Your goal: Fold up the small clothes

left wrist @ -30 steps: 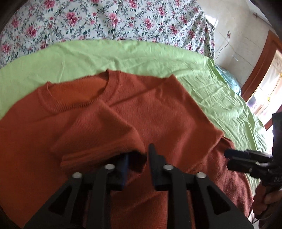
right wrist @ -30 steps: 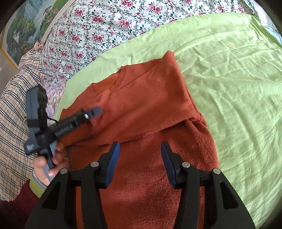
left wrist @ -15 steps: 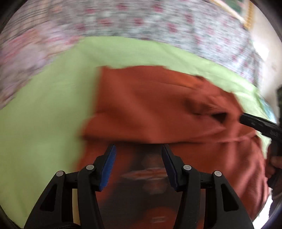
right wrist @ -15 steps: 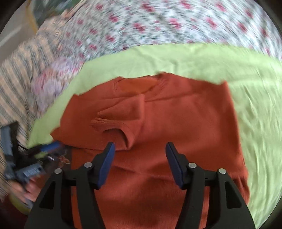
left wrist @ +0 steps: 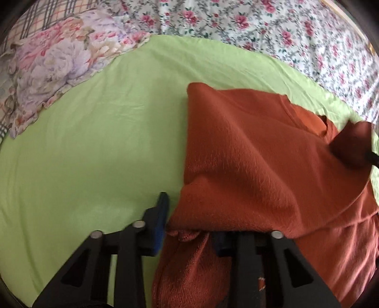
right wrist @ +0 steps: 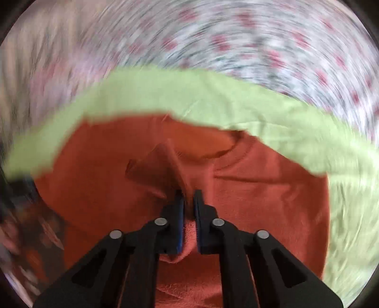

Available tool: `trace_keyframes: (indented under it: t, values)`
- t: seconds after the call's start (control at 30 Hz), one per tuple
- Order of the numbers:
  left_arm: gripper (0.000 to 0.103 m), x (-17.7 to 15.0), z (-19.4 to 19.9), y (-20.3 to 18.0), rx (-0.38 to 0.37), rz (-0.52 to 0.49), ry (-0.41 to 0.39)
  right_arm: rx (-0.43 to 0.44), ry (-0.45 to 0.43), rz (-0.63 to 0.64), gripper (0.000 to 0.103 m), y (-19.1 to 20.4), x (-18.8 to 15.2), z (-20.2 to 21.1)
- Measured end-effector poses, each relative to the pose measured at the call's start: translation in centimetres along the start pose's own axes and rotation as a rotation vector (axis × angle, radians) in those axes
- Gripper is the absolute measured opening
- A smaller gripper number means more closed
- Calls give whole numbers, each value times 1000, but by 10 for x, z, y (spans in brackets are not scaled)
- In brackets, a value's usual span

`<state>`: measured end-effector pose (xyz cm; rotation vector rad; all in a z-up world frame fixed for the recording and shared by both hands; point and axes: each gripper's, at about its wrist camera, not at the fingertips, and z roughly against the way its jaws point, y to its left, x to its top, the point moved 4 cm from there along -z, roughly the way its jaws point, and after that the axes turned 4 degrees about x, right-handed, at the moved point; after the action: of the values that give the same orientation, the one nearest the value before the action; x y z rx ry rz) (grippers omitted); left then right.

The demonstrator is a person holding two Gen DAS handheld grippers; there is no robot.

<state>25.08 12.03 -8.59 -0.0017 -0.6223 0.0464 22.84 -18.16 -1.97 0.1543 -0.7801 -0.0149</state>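
1. The rust-orange knit sweater (left wrist: pixel 248 154) looks soft, limp and fairly light; I'd judge it drapes and stretches rather than slips, so a pinch through a doubled layer near an edge or cuff should hold better than a bite on flat cloth.
2. It lies spread on the green sheet (left wrist: pixel 94 142), with the floral bedding (left wrist: pixel 236 21) beyond at 12 o'clock; in the left view the sweater fills the frame from 1 to 5 o'clock.
3. The left gripper (left wrist: pixel 189 225) has its fingers apart; a folded edge of the sweater bulges over and between them, the right finger largely buried under the knit; whether it has any bite I cannot tell.
4. The right gripper (right wrist: pixel 188 201) is pressed together on a raised ridge of the knit, just below the neckline (right wrist: pixel 213 154) at 12 o'clock; the cloth tents up from its tips; that view is motion-blurred.
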Motion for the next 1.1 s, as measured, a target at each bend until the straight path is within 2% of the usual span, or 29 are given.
trace_keyframes:
  t: [0.07, 0.13, 0.23, 0.3, 0.4, 0.63, 0.77, 0.83, 0.87, 0.93, 0.97, 1.03, 1.1]
  values:
    - [24, -3, 1, -3, 15, 6, -8, -3, -76, -155, 6, -29, 0, 23]
    - [22, -8, 2, -9, 31, -18, -7, 11, -110, -314, 6, -61, -13, 38]
    - [19, -8, 8, -10, 40, -31, -20, -16, -69, -388, 6, -84, -40, 35]
    - [19, -8, 10, -1, 28, 14, -20, 19, -30, -442, 6, -93, -51, 26]
    - [19, -7, 12, 17, -26, 118, -24, 32, -16, -449, 6, -89, -59, 23]
    - [19, -11, 2, 43, -157, 281, 3, 54, 12, -410, 6, -73, -70, 21]
    - [20, -11, 0, 44, -184, 291, 8, 68, 76, -442, 6, -77, -84, 13]
    - [20, -11, -2, 48, -208, 310, 14, 66, 79, -461, 7, -78, -85, 21]
    - [20, -12, -2, 49, -220, 319, 16, 39, 64, -460, 7, -78, -85, 29]
    - [21, -12, -3, 49, -222, 319, 17, -53, -17, -429, 7, -78, -80, 53]
    - [20, -13, -2, 49, -219, 316, 17, -69, -60, -412, 7, -77, -74, 63]
    - [21, -12, -2, 48, -215, 313, 19, -41, -88, -382, 9, -75, -61, 66]
    - [22, -12, -2, 50, -228, 327, 27, 19, -27, -379, 19, -75, -54, 47]
